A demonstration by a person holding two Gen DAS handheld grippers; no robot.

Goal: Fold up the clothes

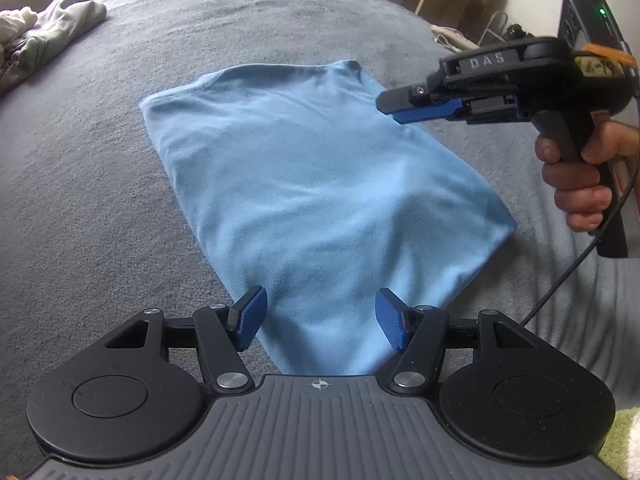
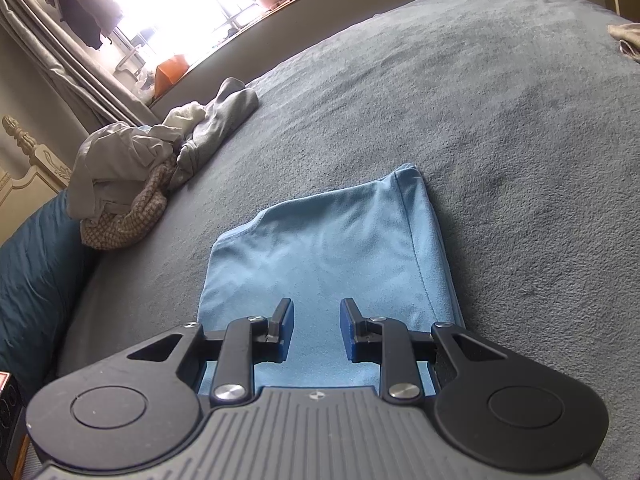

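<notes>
— Blue pads are seen on both pairs of tongs. How are the left tongs (image 1: 320, 318) held?

— They are held with the jaws well apart, nothing between the pads, just above the near end of the light blue shirt (image 1: 316, 184).

— And the right tongs (image 2: 316, 330)?

— A narrower gap is kept between their jaws, and nothing is gripped there either. They are poised over the shirt's right side, and from the left camera they are seen from the side, carried by a hand (image 1: 580, 184) wrapped round the black handle, with a thin cable hanging below it.

— Where is the shirt found?

— It is laid flat on the grey blanket (image 2: 500, 128), folded into a long narrow shape, with a stitched hem seen along its right edge.

— What lies beyond the shirt?

— A heap of crumpled clothes (image 2: 136, 176), grey, white and checked, is piled well to the left of the shirt, near the blanket's edge. Behind that heap a bright window (image 2: 192, 8) and a grey curtain (image 2: 60, 68) are seen.
</notes>
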